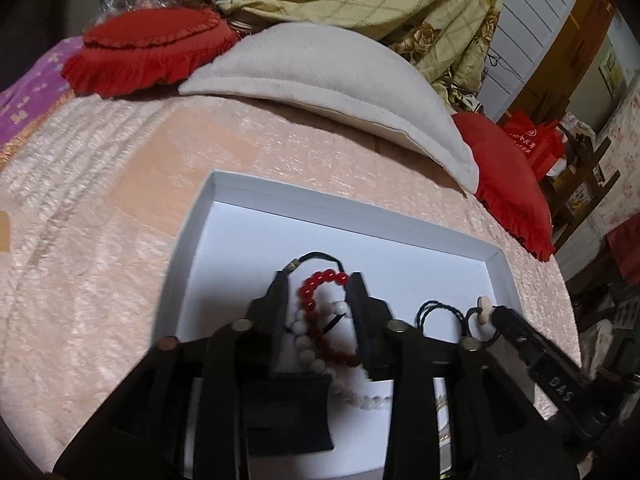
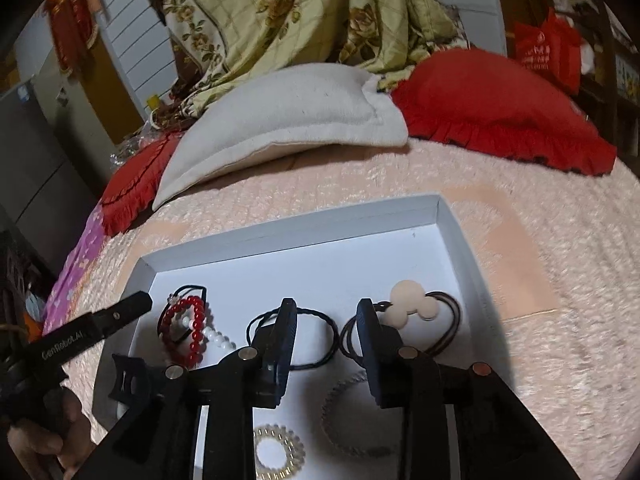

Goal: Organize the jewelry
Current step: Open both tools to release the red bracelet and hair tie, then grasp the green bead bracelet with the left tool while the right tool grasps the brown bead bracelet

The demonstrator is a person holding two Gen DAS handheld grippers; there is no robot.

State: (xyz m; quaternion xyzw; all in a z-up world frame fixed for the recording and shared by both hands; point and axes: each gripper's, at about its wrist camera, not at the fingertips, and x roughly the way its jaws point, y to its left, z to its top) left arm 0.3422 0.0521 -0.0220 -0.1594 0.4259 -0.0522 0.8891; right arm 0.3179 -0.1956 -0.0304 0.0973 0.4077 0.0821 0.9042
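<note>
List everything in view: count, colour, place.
box: 1, white, open, on the bedspread
red bead bracelet: 1, red, box left
white bead bracelet: 1, white, beside the red one
black hair tie: 1, box middle
brown hair tie: 1, cream round charm, box right
coil hair ties: 2, pale, box near side
white pillow: 1, behind box
red cushions: 2, flanking pillow
floral quilt: 1, yellow-green, back
bedspread: 1, pink
left gripper: black, jaws open around the bracelets
right gripper: black, jaws open
</note>
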